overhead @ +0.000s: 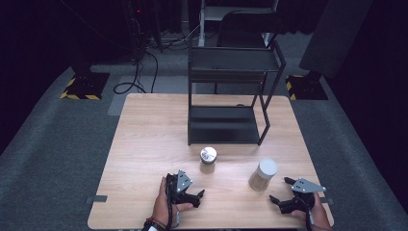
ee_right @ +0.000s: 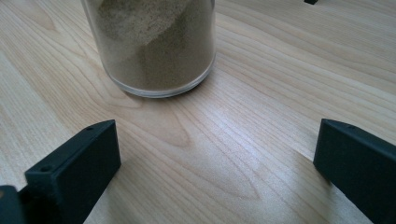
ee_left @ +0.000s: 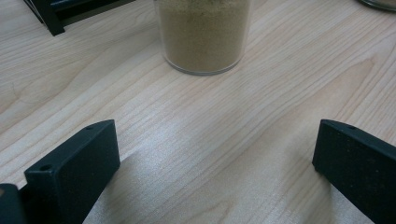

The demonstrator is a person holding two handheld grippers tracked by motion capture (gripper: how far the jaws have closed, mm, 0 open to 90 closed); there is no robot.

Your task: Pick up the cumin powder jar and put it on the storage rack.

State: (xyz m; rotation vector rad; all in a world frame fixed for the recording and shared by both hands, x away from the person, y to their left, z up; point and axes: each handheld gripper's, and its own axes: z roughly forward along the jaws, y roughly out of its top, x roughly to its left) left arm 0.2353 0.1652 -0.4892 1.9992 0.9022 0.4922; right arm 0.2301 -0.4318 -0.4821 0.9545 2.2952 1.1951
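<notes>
i take the black shelf rack at the far side of the wooden table as my landmark. a small jar with a silver lid stands just in front of the rack's lower shelf, and a taller jar with a white lid stands farther toward me and to the right of it. my left gripper sits nearer me than the small jar, jaws spread wide with nothing between them. my right gripper sits just beside the white-lidded jar, jaws equally wide and empty
</notes>
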